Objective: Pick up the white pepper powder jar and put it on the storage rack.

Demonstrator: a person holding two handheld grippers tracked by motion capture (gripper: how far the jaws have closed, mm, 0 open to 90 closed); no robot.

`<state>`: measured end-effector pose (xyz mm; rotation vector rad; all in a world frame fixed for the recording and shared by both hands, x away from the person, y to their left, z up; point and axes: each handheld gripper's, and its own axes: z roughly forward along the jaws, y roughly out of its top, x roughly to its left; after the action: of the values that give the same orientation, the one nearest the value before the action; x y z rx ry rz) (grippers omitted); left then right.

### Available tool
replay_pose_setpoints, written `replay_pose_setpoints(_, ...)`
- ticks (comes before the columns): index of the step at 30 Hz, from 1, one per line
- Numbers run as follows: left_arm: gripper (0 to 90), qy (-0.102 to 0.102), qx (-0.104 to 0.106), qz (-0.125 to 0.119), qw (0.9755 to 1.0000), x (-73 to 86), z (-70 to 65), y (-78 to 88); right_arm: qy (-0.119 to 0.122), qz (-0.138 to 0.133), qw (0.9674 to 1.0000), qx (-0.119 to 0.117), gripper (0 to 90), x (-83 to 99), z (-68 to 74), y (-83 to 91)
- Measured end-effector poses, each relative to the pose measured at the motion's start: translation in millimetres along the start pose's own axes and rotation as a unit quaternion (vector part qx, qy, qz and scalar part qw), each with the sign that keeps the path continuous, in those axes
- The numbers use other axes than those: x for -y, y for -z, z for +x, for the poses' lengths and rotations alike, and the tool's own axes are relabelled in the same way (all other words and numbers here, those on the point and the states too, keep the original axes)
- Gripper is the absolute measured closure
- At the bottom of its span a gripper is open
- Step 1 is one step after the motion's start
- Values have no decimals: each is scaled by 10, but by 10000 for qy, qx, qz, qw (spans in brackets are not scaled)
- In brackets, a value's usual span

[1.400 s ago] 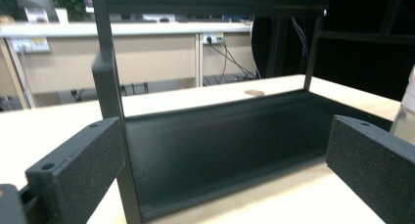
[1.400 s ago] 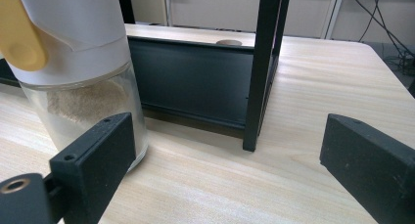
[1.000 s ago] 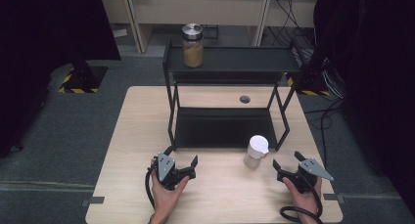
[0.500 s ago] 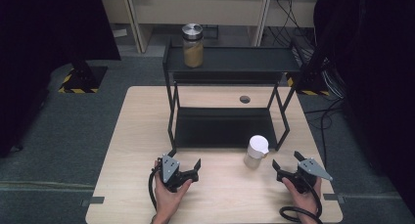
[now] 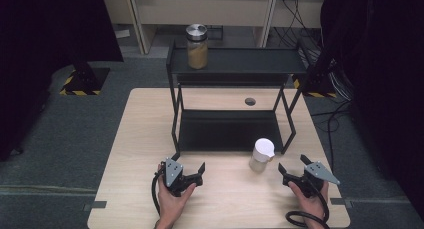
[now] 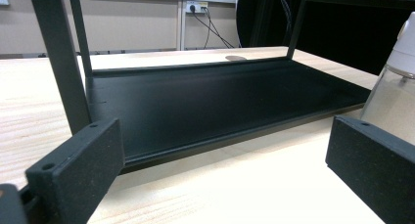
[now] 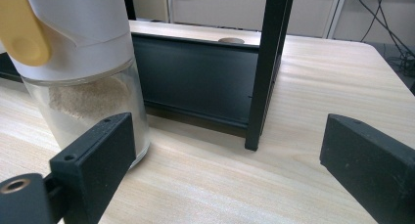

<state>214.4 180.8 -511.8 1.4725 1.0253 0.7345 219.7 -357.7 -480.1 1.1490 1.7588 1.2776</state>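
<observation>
Fingers (image 7: 93, 150) of the right gripper (image 5: 295, 170) stood wide apart, empty, ready for the white-lidded jar (image 5: 262, 155) just beside them on the table (image 5: 230, 209), before the black shelf (image 5: 227, 131). Left gripper (image 5: 189, 170) waited open too.

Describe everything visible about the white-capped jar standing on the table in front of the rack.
The white-capped jar is a small clear container, glass or plastic by its look, partly filled with pale beige granules. A tall white cap tops it, with a yellow tab on its side in the right gripper view. It stands upright on the wooden table, just in front of the black rack, near the rack's front right leg. Nothing grips it; the right gripper sits open beside it.
</observation>
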Motion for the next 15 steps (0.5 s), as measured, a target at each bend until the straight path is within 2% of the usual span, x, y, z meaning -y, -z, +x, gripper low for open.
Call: replay_pose_setpoints(15,1,-7,-17,-11,10000,4,-9,3,-7,-13,10000,-12,65,5,-3,3)
